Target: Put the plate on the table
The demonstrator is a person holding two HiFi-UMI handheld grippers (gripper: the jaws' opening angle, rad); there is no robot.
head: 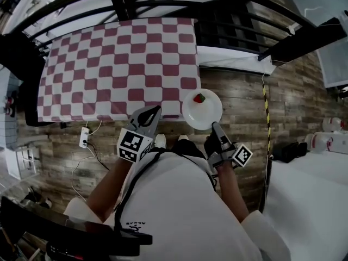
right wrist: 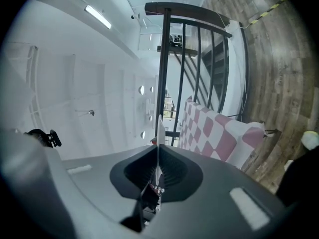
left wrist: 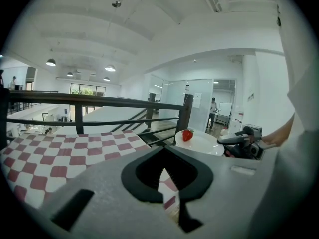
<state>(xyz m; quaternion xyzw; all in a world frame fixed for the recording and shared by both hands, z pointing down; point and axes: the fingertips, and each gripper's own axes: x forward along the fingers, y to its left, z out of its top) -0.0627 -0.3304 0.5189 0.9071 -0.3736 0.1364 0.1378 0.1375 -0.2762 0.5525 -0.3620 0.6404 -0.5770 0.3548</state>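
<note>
A white plate (head: 202, 109) with a strawberry (head: 199, 98) on it hangs just off the near right corner of the table (head: 119, 64), which is covered in a red-and-white checked cloth. My right gripper (head: 215, 126) is shut on the plate's near rim. In the right gripper view the plate (right wrist: 159, 133) shows edge-on as a thin white line between the jaws of the right gripper (right wrist: 158, 171). My left gripper (head: 156, 110) is shut and empty at the table's near edge, left of the plate. In the left gripper view the plate (left wrist: 202, 142) and strawberry (left wrist: 187, 135) lie to the right, beyond the left gripper (left wrist: 163, 169).
A black railing (head: 163, 4) runs behind the table and along its right side. A white power strip (head: 84, 137) with a cable lies on the wooden floor by the table's near left. Yellow-black tape (head: 266, 102) marks the floor at right. A person (left wrist: 213, 111) stands far off.
</note>
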